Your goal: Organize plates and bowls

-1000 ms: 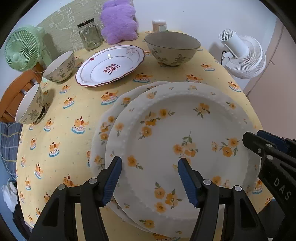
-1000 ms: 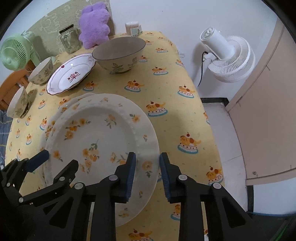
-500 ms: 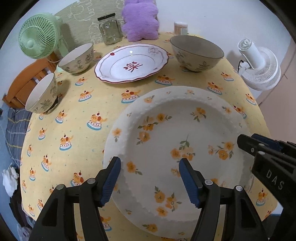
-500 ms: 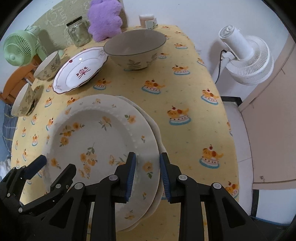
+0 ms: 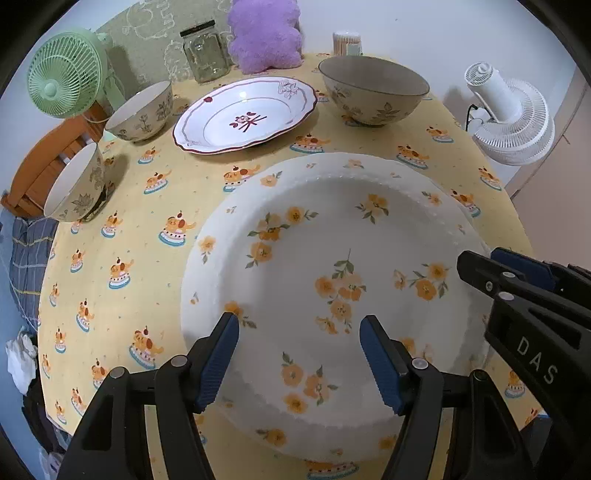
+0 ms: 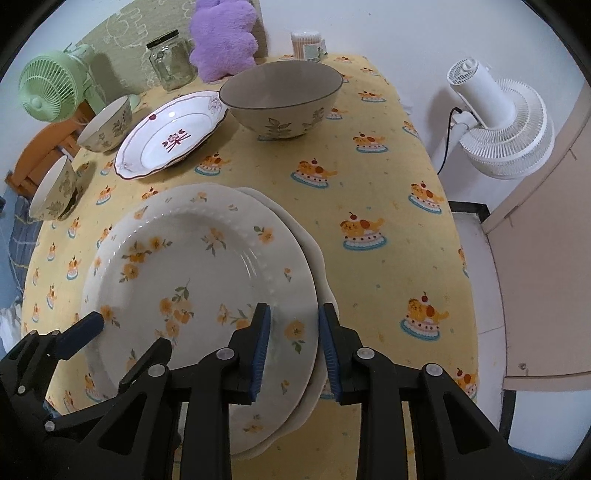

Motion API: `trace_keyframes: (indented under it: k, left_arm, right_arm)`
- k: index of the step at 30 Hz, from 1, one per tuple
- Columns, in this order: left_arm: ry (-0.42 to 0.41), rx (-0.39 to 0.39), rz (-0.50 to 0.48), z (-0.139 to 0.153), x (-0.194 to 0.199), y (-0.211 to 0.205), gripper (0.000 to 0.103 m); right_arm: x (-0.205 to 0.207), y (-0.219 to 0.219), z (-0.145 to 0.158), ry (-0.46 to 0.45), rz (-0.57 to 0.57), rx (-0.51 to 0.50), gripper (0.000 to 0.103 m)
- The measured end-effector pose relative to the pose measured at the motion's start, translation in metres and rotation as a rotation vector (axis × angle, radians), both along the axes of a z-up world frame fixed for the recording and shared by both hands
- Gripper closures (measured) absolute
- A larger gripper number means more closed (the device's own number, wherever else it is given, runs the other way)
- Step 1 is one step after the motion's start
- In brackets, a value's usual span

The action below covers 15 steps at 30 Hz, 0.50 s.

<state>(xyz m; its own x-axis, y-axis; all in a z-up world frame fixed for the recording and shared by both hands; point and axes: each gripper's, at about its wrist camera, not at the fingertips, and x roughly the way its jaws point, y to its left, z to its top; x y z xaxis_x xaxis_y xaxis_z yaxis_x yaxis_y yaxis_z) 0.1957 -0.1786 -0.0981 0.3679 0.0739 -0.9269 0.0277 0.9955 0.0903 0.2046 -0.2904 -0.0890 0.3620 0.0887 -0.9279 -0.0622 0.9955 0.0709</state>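
Note:
A white plate with orange flowers (image 5: 332,280) lies on a second plate (image 6: 314,254) at the table's near edge, shifted a little off it. My right gripper (image 6: 293,345) is shut on the top plate's right rim (image 6: 295,332). My left gripper (image 5: 299,350) is open above the plate's near part, holding nothing. A white plate with a red rim (image 5: 245,114), a large grey bowl (image 5: 373,90) and two small leaf-pattern bowls (image 5: 142,110) (image 5: 75,184) stand farther back.
The table has a yellow cloth (image 5: 147,221). A glass jar (image 5: 205,51), a purple plush toy (image 5: 266,35) and a green fan (image 5: 66,75) stand at the back. A white fan (image 6: 498,125) stands on the floor to the right.
The flowered plate held by my right gripper has moved to the left and come down onto the second plate. My left gripper has stayed open.

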Motion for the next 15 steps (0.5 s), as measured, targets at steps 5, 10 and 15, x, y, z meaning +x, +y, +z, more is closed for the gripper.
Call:
trace_keyframes:
  k: [5, 10, 15]
  left_arm:
    - [-0.028, -0.030, -0.021, 0.011, -0.008, 0.010, 0.033]
    - [-0.067, -0.069, -0.034, 0.026, -0.018, 0.029, 0.031]
    - [-0.116, -0.090, -0.049, 0.046, -0.030, 0.053, 0.028]
  right_arm:
    - [-0.015, -0.006, 0.014, -0.054, -0.069, -0.023, 0.046]
    - [-0.030, -0.003, 0.031, -0.082, -0.141, -0.018, 0.046]
    - [-0.046, 0.024, 0.054, -0.141, -0.135, -0.005, 0.046]
